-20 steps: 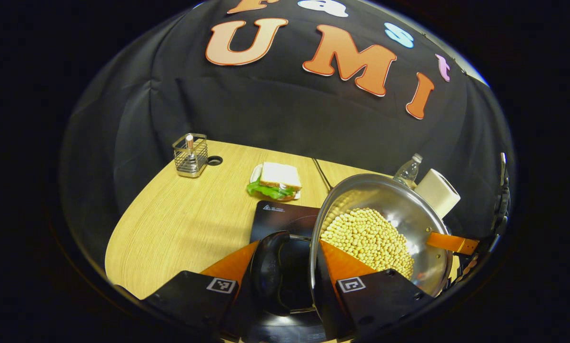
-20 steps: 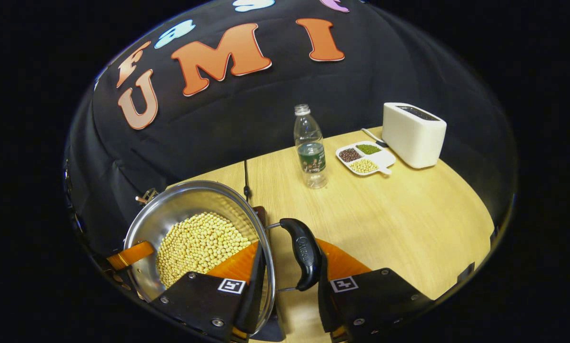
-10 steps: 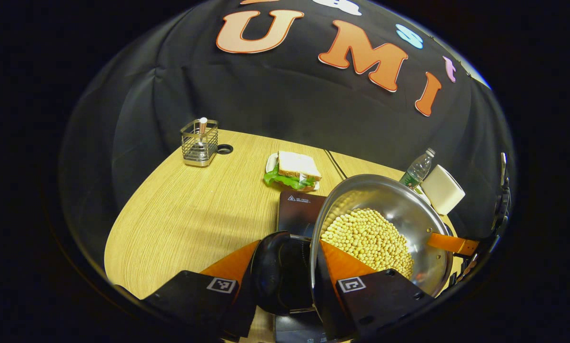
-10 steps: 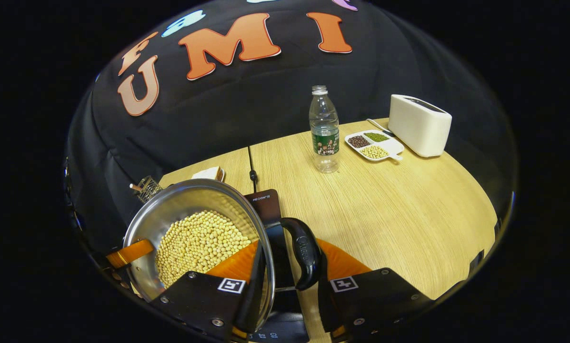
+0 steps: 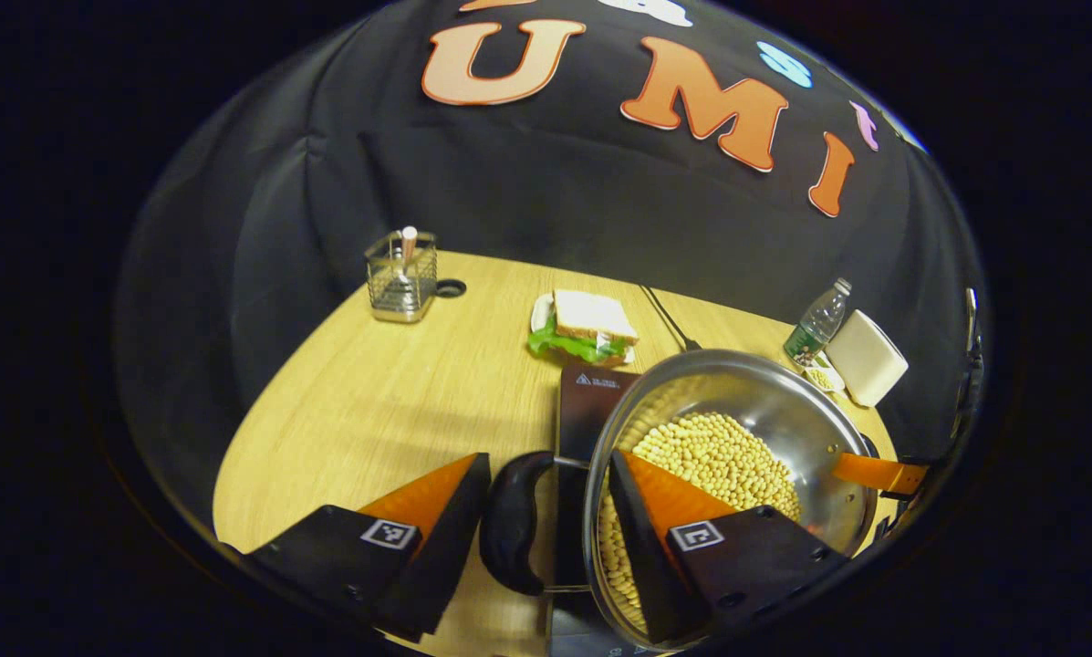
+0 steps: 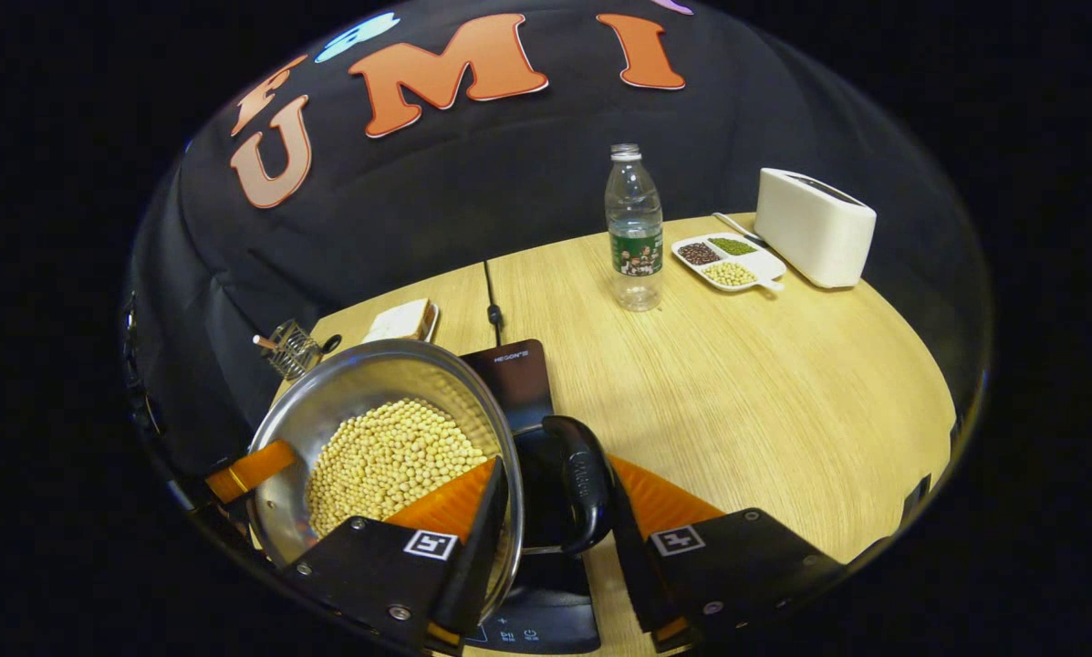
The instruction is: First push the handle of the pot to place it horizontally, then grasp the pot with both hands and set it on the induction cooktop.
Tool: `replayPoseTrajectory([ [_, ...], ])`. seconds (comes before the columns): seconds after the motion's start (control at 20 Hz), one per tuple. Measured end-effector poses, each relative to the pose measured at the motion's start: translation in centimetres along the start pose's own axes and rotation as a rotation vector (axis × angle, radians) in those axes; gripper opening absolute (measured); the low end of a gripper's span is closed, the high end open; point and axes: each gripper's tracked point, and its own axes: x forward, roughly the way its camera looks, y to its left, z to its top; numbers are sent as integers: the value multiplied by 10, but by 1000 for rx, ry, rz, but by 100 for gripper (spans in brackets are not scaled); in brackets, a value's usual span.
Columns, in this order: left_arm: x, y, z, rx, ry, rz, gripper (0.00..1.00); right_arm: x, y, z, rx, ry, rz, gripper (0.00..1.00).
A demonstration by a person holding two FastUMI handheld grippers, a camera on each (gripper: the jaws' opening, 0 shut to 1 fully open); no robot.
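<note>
A steel pot (image 5: 783, 411) full of yellow beans (image 5: 710, 456) sits low over the black induction cooktop (image 5: 591, 406), apparently resting on it. My left gripper (image 5: 547, 456) is open around the pot's black side handle (image 5: 512, 520): one finger stands left of the handle, the other inside the rim over the beans. In the right gripper view, the pot (image 6: 363, 383) is at the lower left over the cooktop (image 6: 518, 374). My right gripper (image 6: 555, 470) is shut on the opposite handle (image 6: 584, 479), with one finger inside the rim.
A sandwich (image 5: 582, 324) and a wire utensil holder (image 5: 402, 274) stand behind the cooktop. A water bottle (image 6: 634, 233), a divided dish of beans (image 6: 728, 262) and a white toaster (image 6: 813, 228) are at the far right. The cooktop's cable (image 6: 491, 292) runs to the back.
Both grippers carried the pot forward and down over the cooktop. The left gripper's fingers have spread apart from the handle; the right gripper keeps its hold.
</note>
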Motion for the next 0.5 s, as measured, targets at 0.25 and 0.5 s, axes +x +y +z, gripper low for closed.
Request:
replayPoseTrajectory([
  [0.25,-26,17,35,42,-100,123,96,-38,-5,41,-74,-109,21,95],
  [0.5,-108,-6,124,31,-291,119,98,-117,-23,122,-148,-335,-3,95],
])
